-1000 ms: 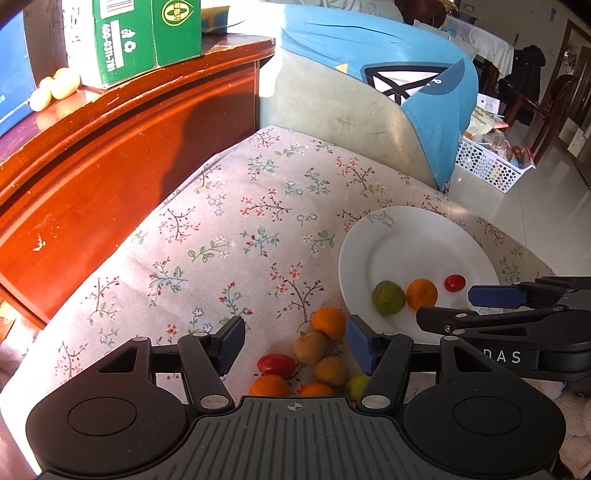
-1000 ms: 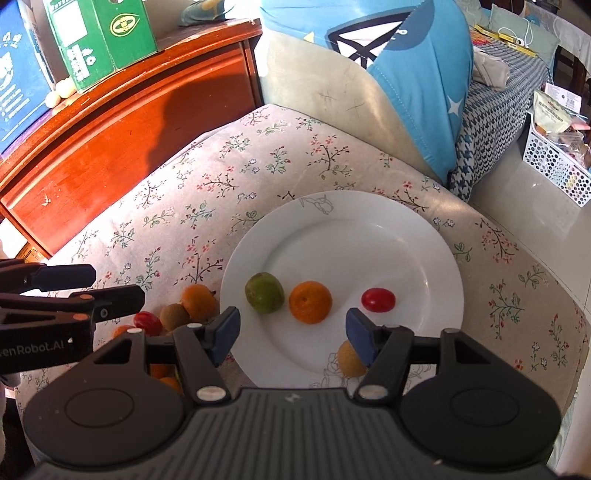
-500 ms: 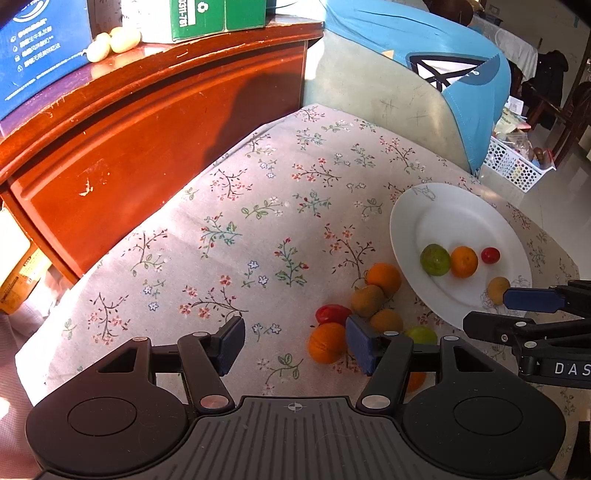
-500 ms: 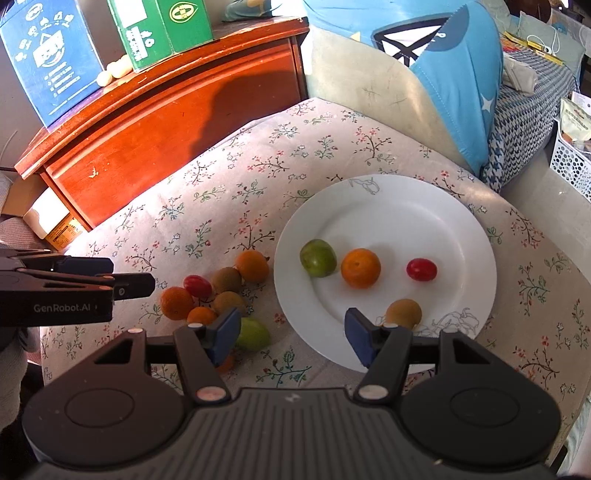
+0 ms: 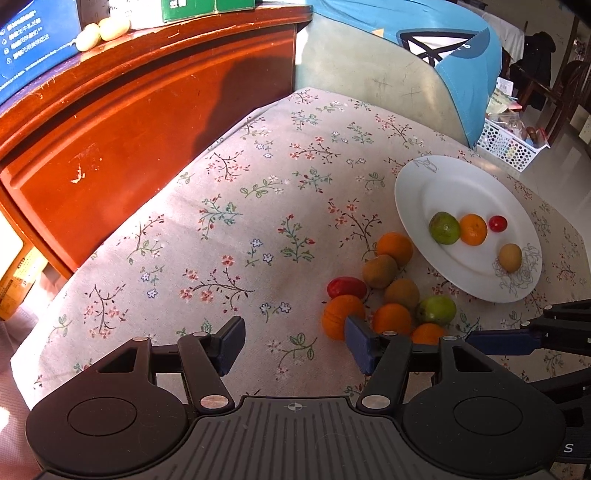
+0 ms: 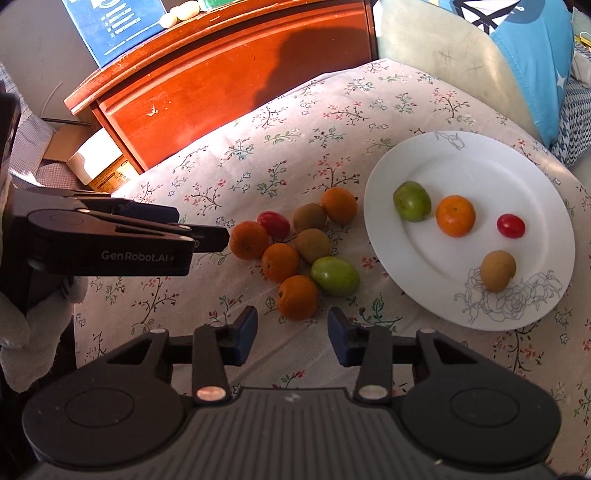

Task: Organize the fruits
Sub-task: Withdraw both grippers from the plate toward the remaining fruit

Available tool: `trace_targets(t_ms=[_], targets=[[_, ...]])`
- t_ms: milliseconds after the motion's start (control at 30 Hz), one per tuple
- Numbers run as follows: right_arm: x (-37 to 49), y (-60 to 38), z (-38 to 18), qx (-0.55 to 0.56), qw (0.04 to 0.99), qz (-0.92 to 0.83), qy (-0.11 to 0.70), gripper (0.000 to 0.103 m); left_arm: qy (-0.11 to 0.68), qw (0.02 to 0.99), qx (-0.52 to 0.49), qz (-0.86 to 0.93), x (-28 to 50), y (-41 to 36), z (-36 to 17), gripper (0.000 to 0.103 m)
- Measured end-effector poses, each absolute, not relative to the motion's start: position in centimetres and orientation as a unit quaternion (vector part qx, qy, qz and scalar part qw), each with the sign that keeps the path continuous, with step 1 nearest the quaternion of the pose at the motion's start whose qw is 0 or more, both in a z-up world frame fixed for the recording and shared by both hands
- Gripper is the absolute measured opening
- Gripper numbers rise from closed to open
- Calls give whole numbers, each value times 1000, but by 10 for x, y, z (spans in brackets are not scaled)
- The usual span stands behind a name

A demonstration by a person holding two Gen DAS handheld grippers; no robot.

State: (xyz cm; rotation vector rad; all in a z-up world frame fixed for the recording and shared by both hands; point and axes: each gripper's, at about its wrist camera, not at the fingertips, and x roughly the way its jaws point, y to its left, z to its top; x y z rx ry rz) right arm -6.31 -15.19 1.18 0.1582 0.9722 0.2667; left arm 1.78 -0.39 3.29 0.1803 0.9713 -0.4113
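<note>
Floral cloth over a soft bed (image 6: 295,122), wooden cabinet (image 6: 221,74) behind. Right gripper (image 6: 291,332) empty, jaws closing w/ nothing between them, the nearest orange (image 6: 297,297) just ahead. Left gripper (image 5: 293,343) released, beside the fruit pile (image 5: 388,291). Four fruits sit on the white plate (image 6: 461,155) — rest crowd together on the cloth. Risk: nudging one rolls its neighbours, prob. off the bed's edge. Open room left of the pile; plate hems it on the right.

Home living room: floral cloth (image 5: 240,206), wooden cabinet (image 5: 147,110), chair with draped blue garment (image 5: 424,33), tiled floor.
</note>
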Motion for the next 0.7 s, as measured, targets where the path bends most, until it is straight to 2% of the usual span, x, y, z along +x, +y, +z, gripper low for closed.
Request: trace_targets(t_ms=[67, 267, 400, 700], targets=[[-61, -150, 8, 74, 871, 124, 469, 40, 464, 859, 85, -199, 18, -4, 31, 56], [-53, -145, 1, 76, 871, 116, 471, 36, 463, 858, 85, -207, 20, -6, 26, 55], [-51, -143, -3, 71, 872, 114, 471, 25, 462, 857, 80, -215, 21, -8, 23, 55], [-56, -144, 0, 65, 873, 125, 468, 25, 460, 855, 72, -227, 24, -16, 16, 55]])
